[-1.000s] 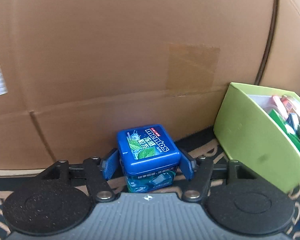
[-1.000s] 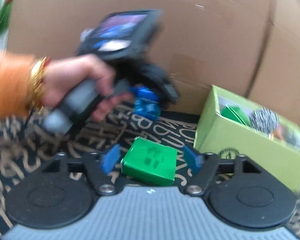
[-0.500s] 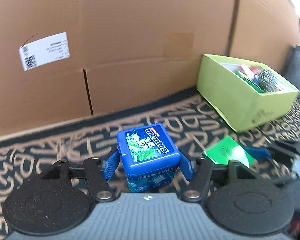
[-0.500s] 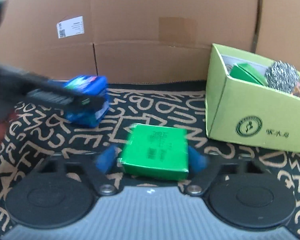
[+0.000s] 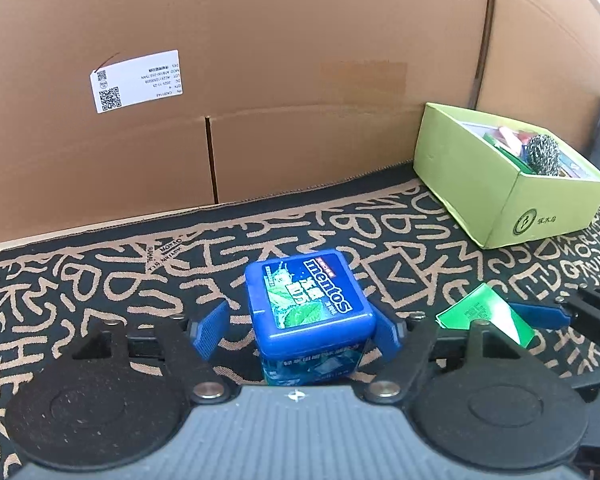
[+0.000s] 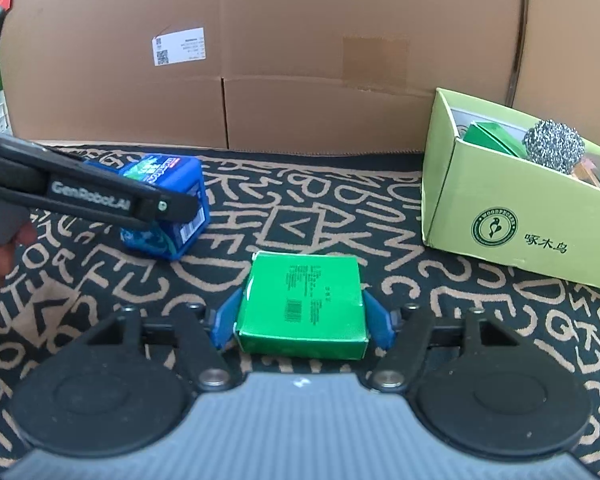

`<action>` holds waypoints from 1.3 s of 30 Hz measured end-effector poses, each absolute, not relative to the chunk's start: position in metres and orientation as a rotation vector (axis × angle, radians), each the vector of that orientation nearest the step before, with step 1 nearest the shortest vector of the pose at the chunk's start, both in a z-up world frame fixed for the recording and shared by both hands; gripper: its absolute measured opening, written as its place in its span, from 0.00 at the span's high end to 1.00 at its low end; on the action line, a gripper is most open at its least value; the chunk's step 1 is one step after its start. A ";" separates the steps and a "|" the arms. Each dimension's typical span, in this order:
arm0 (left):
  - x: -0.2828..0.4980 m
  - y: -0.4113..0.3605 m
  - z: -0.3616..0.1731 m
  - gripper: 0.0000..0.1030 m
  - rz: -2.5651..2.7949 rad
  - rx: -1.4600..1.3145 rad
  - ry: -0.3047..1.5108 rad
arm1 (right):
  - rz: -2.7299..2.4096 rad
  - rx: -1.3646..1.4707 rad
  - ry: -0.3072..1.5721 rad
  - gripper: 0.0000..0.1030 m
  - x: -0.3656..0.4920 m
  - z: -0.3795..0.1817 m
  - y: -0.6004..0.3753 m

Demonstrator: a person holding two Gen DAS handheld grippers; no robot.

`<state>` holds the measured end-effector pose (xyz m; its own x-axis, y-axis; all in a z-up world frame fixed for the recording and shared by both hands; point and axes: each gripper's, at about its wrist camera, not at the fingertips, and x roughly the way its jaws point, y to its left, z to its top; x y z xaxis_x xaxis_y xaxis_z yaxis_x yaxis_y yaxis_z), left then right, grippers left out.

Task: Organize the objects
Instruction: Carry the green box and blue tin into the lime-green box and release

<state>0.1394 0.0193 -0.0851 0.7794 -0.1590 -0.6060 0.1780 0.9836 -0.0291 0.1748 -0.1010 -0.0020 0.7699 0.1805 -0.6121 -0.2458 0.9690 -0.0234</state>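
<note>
A blue Mentos box sits on the patterned cloth between the fingers of my left gripper. The left pad stands clear of the box and the right pad is at its side, so the gripper is open. The box also shows in the right wrist view, partly behind the left gripper's body. My right gripper is shut on a green box, low over the cloth. The green box also shows in the left wrist view.
A light green open carton holding a steel scourer and several packets stands at the right; it also shows in the left wrist view. A large cardboard wall closes the back. A black cloth with tan letters covers the table.
The left gripper has pulled back from the cardboard wall, lowered the Mentos box to the cloth and opened. The right gripper has swung to face the wall, still holding the green box.
</note>
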 end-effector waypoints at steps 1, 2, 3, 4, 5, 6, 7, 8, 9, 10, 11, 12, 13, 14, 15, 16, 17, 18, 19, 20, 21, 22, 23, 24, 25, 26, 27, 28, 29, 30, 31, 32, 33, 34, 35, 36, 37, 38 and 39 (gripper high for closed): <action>0.139 0.019 -0.085 0.38 -0.187 0.031 0.658 | 0.232 -0.106 0.652 0.40 0.175 -0.002 -0.101; 0.137 0.018 -0.084 0.38 -0.186 0.037 0.658 | 0.232 -0.107 0.651 0.41 0.174 -0.002 -0.101; 0.137 0.017 -0.083 0.38 -0.192 0.040 0.660 | 0.238 -0.105 0.649 0.41 0.173 -0.002 -0.102; 0.136 0.016 -0.081 0.39 -0.207 0.038 0.662 | 0.244 -0.097 0.648 0.42 0.173 -0.002 -0.104; 0.135 0.014 -0.079 0.39 -0.221 0.035 0.662 | 0.251 -0.090 0.645 0.42 0.171 -0.001 -0.106; 0.134 0.011 -0.076 0.40 -0.232 0.033 0.658 | 0.256 -0.084 0.637 0.42 0.169 0.001 -0.107; 0.133 0.007 -0.072 0.41 -0.244 0.034 0.649 | 0.258 -0.077 0.626 0.42 0.168 0.003 -0.110; 0.133 0.004 -0.067 0.42 -0.258 0.035 0.640 | 0.258 -0.069 0.612 0.42 0.166 0.006 -0.114; 0.134 -0.001 -0.062 0.42 -0.275 0.031 0.633 | 0.255 -0.061 0.595 0.42 0.163 0.011 -0.118; 0.135 -0.005 -0.057 0.42 -0.291 0.023 0.623 | 0.246 -0.053 0.575 0.42 0.161 0.016 -0.122; 0.136 -0.010 -0.051 0.42 -0.309 0.015 0.611 | 0.235 -0.045 0.553 0.42 0.159 0.022 -0.128; 0.137 -0.016 -0.044 0.42 -0.327 0.008 0.597 | 0.223 -0.038 0.531 0.42 0.157 0.029 -0.135; 0.138 -0.022 -0.037 0.42 -0.345 0.002 0.583 | 0.211 -0.029 0.505 0.42 0.155 0.036 -0.142; 0.140 -0.029 -0.029 0.42 -0.363 -0.003 0.567 | 0.197 -0.020 0.478 0.42 0.153 0.044 -0.150; 0.143 -0.036 -0.022 0.42 -0.382 -0.006 0.554 | 0.180 -0.014 0.453 0.42 0.151 0.052 -0.158; 0.147 -0.045 -0.016 0.42 -0.401 -0.011 0.544 | 0.161 -0.013 0.429 0.42 0.150 0.059 -0.166; 0.150 -0.053 -0.009 0.42 -0.416 -0.019 0.536 | 0.138 -0.016 0.406 0.42 0.149 0.067 -0.173; 0.154 -0.062 -0.002 0.42 -0.434 -0.026 0.526 | 0.115 -0.018 0.387 0.42 0.150 0.073 -0.180; 0.156 -0.072 0.005 0.42 -0.452 -0.026 0.511 | 0.092 -0.020 0.369 0.42 0.151 0.079 -0.188; 0.159 -0.082 0.011 0.42 -0.469 -0.019 0.492 | 0.065 -0.022 0.352 0.42 0.153 0.085 -0.195; 0.162 -0.092 0.017 0.42 -0.486 -0.009 0.474 | 0.039 -0.022 0.335 0.42 0.155 0.090 -0.203; 0.165 -0.103 0.023 0.42 -0.504 0.000 0.457 | 0.012 -0.024 0.319 0.42 0.157 0.094 -0.210; 0.169 -0.113 0.027 0.42 -0.520 0.005 0.446 | -0.017 -0.026 0.304 0.42 0.160 0.098 -0.217; 0.175 -0.123 0.031 0.42 -0.532 0.011 0.442 | -0.042 -0.027 0.291 0.42 0.162 0.101 -0.225; 0.182 -0.132 0.033 0.42 -0.540 0.019 0.441 | -0.065 -0.030 0.282 0.42 0.166 0.104 -0.232; 0.189 -0.141 0.035 0.42 -0.538 0.024 0.435 | -0.091 -0.033 0.275 0.42 0.171 0.105 -0.238; 0.198 -0.149 0.036 0.42 -0.529 0.027 0.429 | -0.112 -0.038 0.271 0.42 0.175 0.106 -0.244; 0.206 -0.155 0.035 0.42 -0.524 0.029 0.425 | -0.130 -0.043 0.269 0.42 0.181 0.106 -0.249; 0.214 -0.161 0.035 0.42 -0.527 0.030 0.427 | -0.146 -0.044 0.266 0.42 0.186 0.106 -0.253; 0.223 -0.167 0.033 0.42 -0.537 0.026 0.435 | -0.158 -0.042 0.263 0.42 0.191 0.105 -0.258; 0.231 -0.173 0.032 0.42 -0.547 0.020 0.443 | -0.164 -0.038 0.260 0.42 0.195 0.105 -0.261; 0.237 -0.178 0.030 0.42 -0.552 0.021 0.445 | -0.167 -0.031 0.255 0.42 0.198 0.105 -0.265; 0.242 -0.183 0.028 0.42 -0.553 0.024 0.440 | -0.167 -0.025 0.251 0.42 0.202 0.104 -0.268; 0.247 -0.188 0.025 0.42 -0.548 0.030 0.437 | -0.166 -0.021 0.249 0.42 0.205 0.102 -0.269; 0.252 -0.191 0.022 0.42 -0.541 0.036 0.439 | -0.166 -0.022 0.253 0.42 0.211 0.100 -0.270; 0.258 -0.193 0.018 0.42 -0.533 0.037 0.446 | -0.168 -0.027 0.260 0.42 0.217 0.096 -0.270; 0.264 -0.194 0.013 0.42 -0.525 0.034 0.458 | -0.171 -0.038 0.266 0.42 0.223 0.090 -0.270; 0.269 -0.195 0.009 0.42 -0.521 0.028 0.473 | -0.177 -0.052 0.275 0.42 0.231 0.086 -0.266; 0.273 -0.194 0.004 0.40 -0.524 0.019 0.481 | -0.182 -0.060 0.290 0.42 0.238 0.080 -0.267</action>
<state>0.2731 -0.1944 0.0042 0.7578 -0.4761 -0.4461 0.4849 0.8685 -0.1031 0.2380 -0.2671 0.0802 0.9420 -0.1869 -0.2786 0.1696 0.9818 -0.0851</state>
